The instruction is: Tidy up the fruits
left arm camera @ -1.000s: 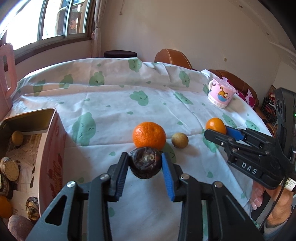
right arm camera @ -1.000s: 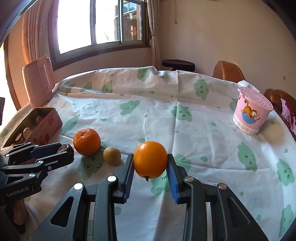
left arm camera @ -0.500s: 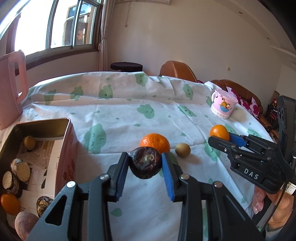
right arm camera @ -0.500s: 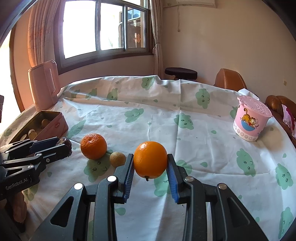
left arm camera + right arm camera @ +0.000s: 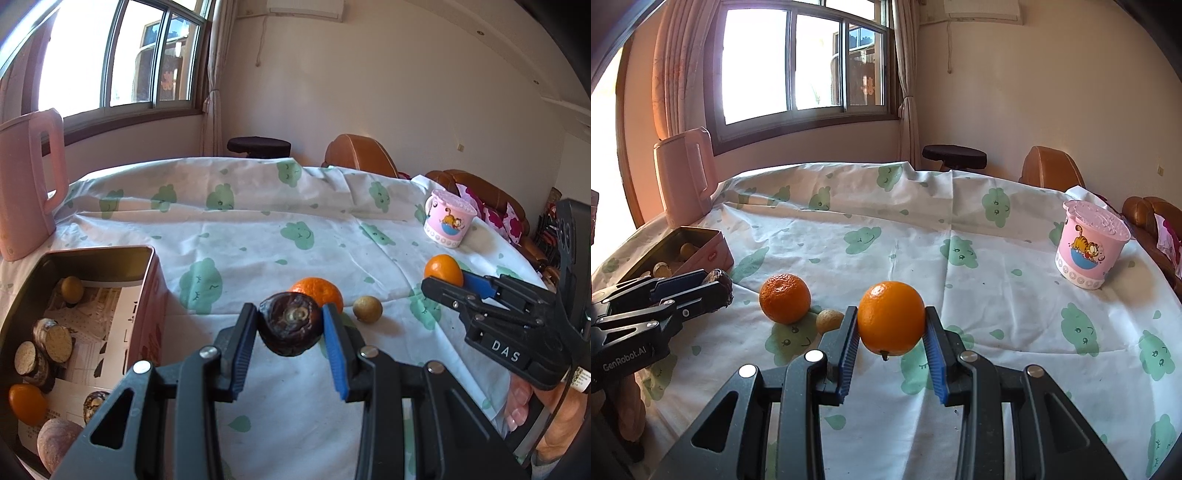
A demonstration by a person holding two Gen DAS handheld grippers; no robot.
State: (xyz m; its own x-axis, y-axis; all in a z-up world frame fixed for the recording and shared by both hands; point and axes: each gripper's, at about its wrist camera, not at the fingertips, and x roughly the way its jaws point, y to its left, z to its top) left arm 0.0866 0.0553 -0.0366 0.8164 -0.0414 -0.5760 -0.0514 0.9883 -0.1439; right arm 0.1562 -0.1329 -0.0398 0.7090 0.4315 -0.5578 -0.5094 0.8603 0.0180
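Note:
My left gripper [image 5: 290,334] is shut on a dark brown round fruit [image 5: 289,328] and holds it above the tablecloth, right of the open tin box [image 5: 147,254]. It shows in the right wrist view [image 5: 716,286] too. My right gripper [image 5: 891,338] is shut on a smooth orange [image 5: 891,317], lifted off the cloth; it also shows in the left wrist view [image 5: 443,271]. A tangerine [image 5: 785,298] and a small tan fruit [image 5: 828,321] lie on the cloth between the grippers. The tin holds several fruits.
A pink cartoon cup [image 5: 1089,245] stands at the right of the table. A pink jug [image 5: 685,173] stands at the far left behind the tin [image 5: 709,251]. Chairs and a stool [image 5: 955,153] are beyond the table's far edge.
Both grippers have risen with their fruits still held, so more of the room and window shows. The tangerine and small tan fruit have stayed in place.

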